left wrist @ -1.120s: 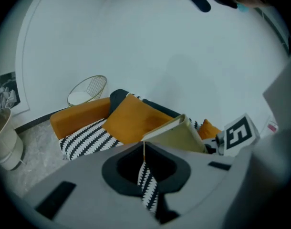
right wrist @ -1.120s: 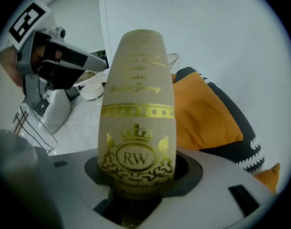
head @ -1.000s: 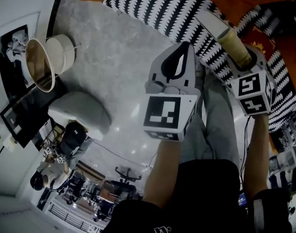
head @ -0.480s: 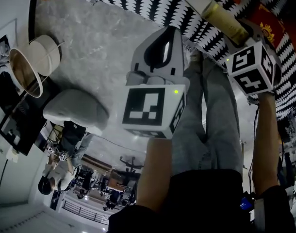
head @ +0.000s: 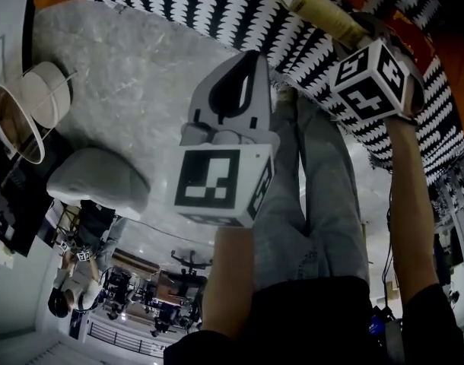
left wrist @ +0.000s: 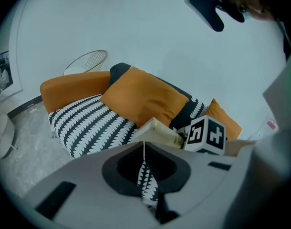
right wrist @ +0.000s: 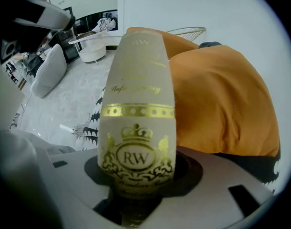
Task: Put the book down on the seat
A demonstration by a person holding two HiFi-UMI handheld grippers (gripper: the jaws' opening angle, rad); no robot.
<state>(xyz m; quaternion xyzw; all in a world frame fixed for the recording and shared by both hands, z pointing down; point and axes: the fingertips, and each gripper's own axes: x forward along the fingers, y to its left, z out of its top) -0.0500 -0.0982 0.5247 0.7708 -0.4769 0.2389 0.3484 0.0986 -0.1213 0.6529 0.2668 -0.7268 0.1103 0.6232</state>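
A cream book (head: 323, 10) with a gold-printed spine (right wrist: 138, 104) is clamped in my right gripper (head: 355, 35), which is shut on its lower end (right wrist: 138, 187). The book hangs over the black-and-white patterned seat (head: 217, 6) of an orange sofa. My left gripper (head: 250, 59) hovers beside it on the left, jaws shut and holding nothing, over the seat's front edge. In the left gripper view the shut jaws (left wrist: 144, 149) point at the seat (left wrist: 88, 123), with the book (left wrist: 160, 131) and the right gripper's marker cube (left wrist: 207, 135) just beyond them.
Orange pillows (right wrist: 222, 94) lean on the sofa back behind the seat. The person's legs in grey trousers (head: 308, 188) stand before the sofa on the marble floor (head: 133, 74). A grey pouf (head: 99, 181) and a round white side table (head: 34, 97) are at the left.
Both grippers have sunk toward the patterned seat, the book still clamped in the right one. In the head view the sofa and the book have slid toward the top edge.
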